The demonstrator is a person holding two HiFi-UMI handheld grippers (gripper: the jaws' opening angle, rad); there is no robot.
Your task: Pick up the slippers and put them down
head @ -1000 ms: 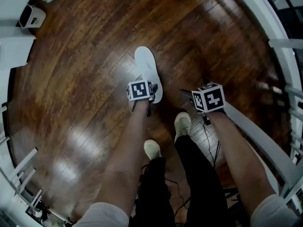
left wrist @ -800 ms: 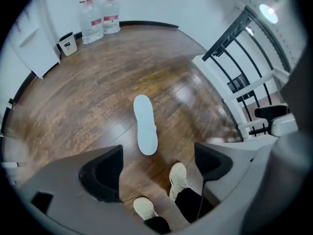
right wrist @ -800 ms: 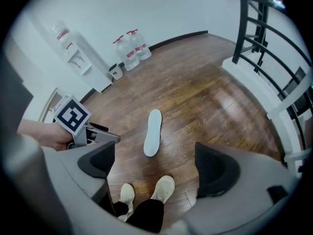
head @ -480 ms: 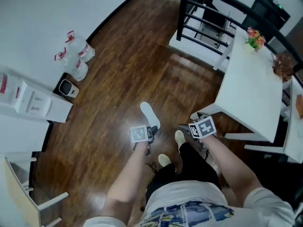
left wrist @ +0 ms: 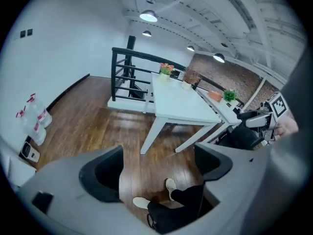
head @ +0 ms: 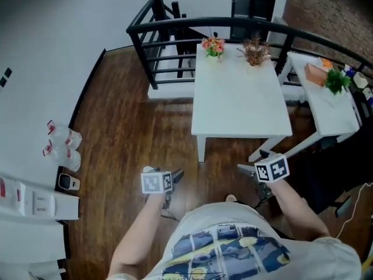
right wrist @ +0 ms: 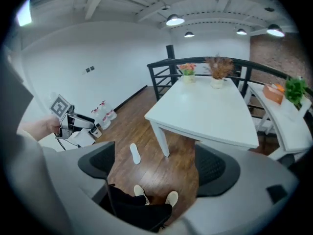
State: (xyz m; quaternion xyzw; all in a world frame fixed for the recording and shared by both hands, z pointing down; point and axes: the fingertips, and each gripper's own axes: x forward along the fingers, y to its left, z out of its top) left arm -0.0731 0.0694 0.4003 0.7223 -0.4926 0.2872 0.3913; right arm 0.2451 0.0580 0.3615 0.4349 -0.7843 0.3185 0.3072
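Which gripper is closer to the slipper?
Left. The left gripper hangs on the slipper's side; the right gripper is farther off, by the table.

We stood in what looked like an upstairs living space: wood floor [head: 125, 136], white table [head: 239, 107] with flowers [head: 213, 45], black railing [head: 169, 29], brick wall [left wrist: 231, 75].

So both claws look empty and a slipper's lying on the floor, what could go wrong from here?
The slipper lies just ahead of the person's shoes, so a step forward might land on it. It also lies near the white table's leg; reaching down, the left gripper could knock that. Only one slipper shows, so the other may get missed.
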